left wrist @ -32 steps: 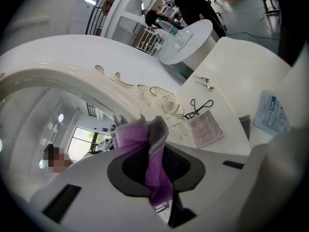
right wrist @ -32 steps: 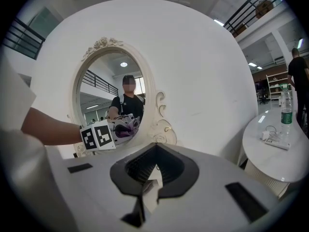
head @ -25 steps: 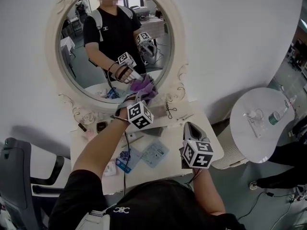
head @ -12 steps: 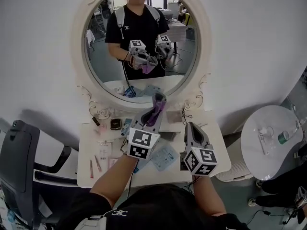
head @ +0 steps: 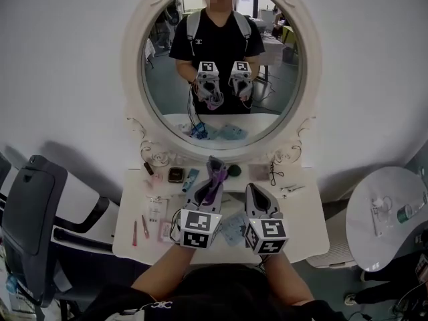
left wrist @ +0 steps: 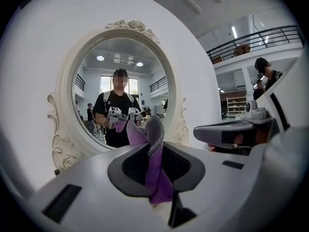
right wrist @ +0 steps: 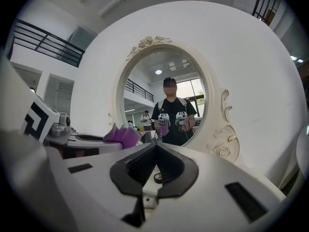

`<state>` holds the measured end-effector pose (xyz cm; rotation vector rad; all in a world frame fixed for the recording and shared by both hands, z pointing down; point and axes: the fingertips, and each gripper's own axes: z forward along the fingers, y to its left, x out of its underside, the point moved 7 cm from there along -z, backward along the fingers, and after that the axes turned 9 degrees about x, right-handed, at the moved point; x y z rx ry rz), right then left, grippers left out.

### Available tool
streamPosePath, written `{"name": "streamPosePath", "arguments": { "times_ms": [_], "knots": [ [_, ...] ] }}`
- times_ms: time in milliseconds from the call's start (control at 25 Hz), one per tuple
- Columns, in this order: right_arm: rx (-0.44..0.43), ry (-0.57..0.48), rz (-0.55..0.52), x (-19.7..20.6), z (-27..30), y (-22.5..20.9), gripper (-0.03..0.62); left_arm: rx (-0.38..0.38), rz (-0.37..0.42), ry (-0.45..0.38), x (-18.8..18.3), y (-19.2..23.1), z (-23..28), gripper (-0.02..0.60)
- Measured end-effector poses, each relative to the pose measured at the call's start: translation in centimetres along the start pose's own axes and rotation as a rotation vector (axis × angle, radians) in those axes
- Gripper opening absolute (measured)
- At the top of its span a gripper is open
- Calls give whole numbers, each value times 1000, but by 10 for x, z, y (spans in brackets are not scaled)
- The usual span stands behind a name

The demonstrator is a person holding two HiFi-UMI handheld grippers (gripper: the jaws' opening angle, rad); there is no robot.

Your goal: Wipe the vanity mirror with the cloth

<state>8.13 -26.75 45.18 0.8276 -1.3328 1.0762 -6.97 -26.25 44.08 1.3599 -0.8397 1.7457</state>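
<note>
White table [head: 301, 219] below the mirror [head: 221, 65]: left gripper [head: 214, 169] clamps the cloth [head: 212, 187], right gripper [head: 253, 190] closed and empty, both short of the mirror. Probably pre-wipe; next, lift the cloth onto the mirror.

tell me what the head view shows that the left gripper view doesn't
Only the head view: the cluttered vanity top, the grey chair and the round side table. Only the left gripper view: an upper balcony railing and a person below it. Both: the oval mirror, and the left gripper shut on the purple cloth.
</note>
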Motion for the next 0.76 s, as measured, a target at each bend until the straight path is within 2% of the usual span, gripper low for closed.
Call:
{"name": "streamPosePath", "arguments": {
  "times_ms": [280,760],
  "knots": [
    [-15,55,37,8,9,-11,9,-11,0,-4,-1,-3,4,67],
    [-30,64,25,6,14,-25,9,-9,-8,12,3,-15,16,67]
  ]
}}
